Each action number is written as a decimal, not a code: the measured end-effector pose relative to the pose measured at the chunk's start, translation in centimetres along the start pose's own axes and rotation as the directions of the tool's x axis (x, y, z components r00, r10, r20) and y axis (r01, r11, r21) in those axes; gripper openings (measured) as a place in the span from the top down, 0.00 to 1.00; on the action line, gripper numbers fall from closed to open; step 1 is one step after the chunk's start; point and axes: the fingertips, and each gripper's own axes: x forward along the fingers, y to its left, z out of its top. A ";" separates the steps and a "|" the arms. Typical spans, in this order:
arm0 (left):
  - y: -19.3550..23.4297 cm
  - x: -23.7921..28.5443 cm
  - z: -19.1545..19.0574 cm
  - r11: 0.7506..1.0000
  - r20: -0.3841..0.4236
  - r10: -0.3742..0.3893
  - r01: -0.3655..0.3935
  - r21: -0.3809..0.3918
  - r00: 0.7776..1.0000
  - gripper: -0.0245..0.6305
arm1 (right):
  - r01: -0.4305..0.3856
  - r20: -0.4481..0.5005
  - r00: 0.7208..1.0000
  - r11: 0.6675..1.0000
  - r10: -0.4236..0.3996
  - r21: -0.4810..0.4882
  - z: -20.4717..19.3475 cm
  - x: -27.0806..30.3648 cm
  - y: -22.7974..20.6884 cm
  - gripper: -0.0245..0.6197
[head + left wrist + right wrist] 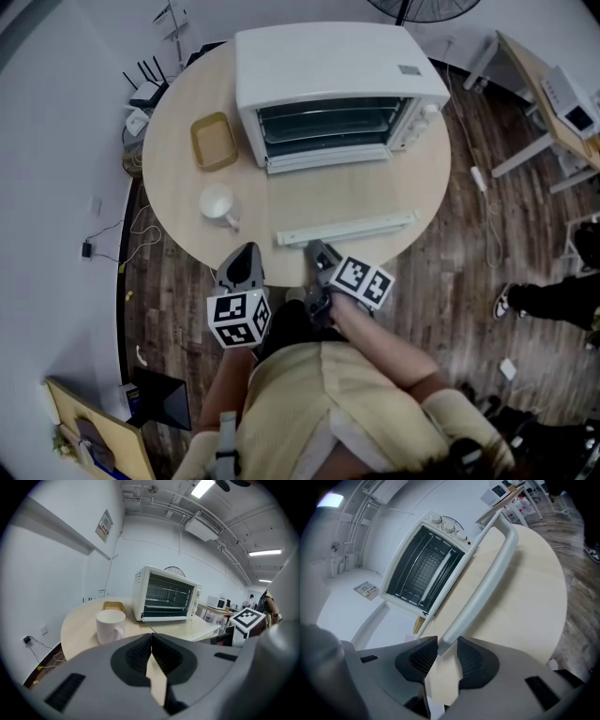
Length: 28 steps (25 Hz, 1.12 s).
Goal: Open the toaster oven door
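The white toaster oven (328,66) (424,569) stands at the back of the round table (412,178), its cavity and racks showing. Its glass door lies folded down flat on the table, with the long white handle (347,228) (487,573) toward me. My right gripper (319,249) (446,646) is open at the handle's left end, which reaches just into the mouth of the jaws; the pads stand either side without pressing on it. My left gripper (246,258) (152,637) hovers at the table's near edge, shut and empty, pointing at the oven (166,599).
A white mug (217,202) (109,625) and a small tan tray (214,141) (114,605) sit left of the oven. A router (145,89) and cables lie behind the table at left. A desk (553,103) and another person's shoe (506,300) are to the right.
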 end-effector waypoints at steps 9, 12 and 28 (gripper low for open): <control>0.6 0.1 -0.7 1.000 -0.019 0.004 -0.004 0.001 1.000 0.96 | 0.024 -0.013 1.000 1.000 -0.024 0.012 -0.3 0.4 -0.7 0.76; 0.8 0.2 -0.7 1.000 -0.022 0.005 -0.005 0.000 1.000 0.96 | 0.031 -0.016 0.999 0.999 -0.030 0.017 -0.4 0.5 -0.8 0.76; 1.1 0.2 -1.2 1.000 -0.033 0.011 -0.011 -0.008 0.999 0.96 | 0.072 -0.047 0.996 0.997 -0.071 0.016 -0.7 0.3 -1.9 0.78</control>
